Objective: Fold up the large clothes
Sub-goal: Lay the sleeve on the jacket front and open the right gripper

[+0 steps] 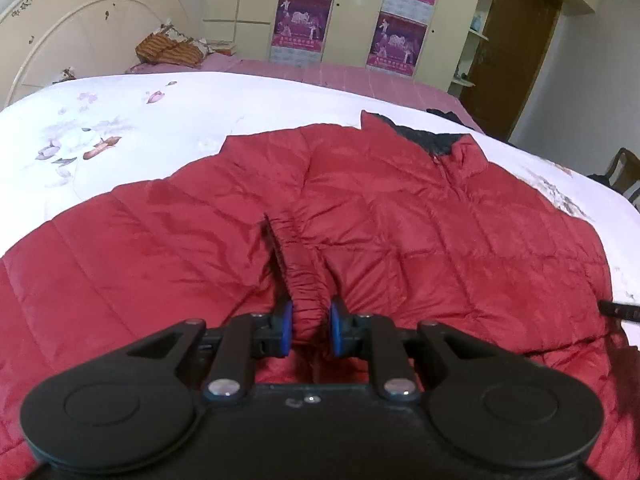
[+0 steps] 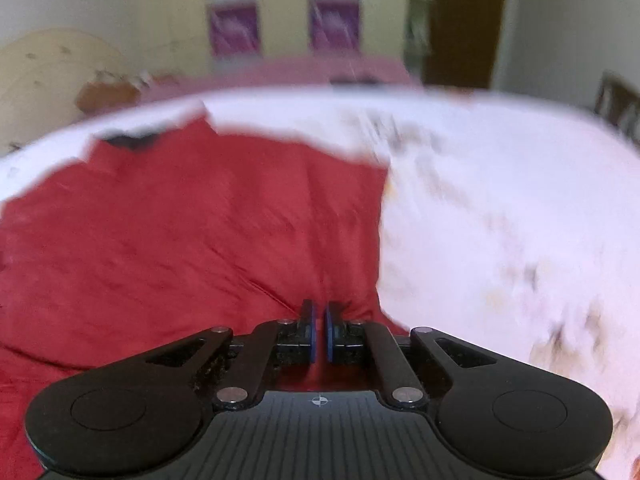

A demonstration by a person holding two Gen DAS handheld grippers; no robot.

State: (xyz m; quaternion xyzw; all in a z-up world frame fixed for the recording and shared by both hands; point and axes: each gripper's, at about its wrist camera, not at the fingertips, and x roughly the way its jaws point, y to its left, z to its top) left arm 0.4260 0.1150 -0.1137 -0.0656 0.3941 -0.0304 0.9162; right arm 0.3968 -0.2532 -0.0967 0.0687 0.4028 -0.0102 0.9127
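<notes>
Red jacket (image 1: pixel 400 208) lies flat on the bed (image 1: pixel 120 120), collar pointing away; left gripper (image 1: pixel 311 320) pinches its cuff (image 1: pixel 304 280), right gripper (image 2: pixel 319 332) clamps its edge.

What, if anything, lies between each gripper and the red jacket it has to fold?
Nothing visible does. The left gripper already has the jacket's gathered cuff pinched between its jaws. The right gripper is shut at the jacket's edge, by the white bedspread; blur hides whether it holds fabric.

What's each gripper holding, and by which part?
Left gripper: red jacket, by its gathered sleeve cuff. Right gripper: pinching jacket fabric near its right edge.
</notes>
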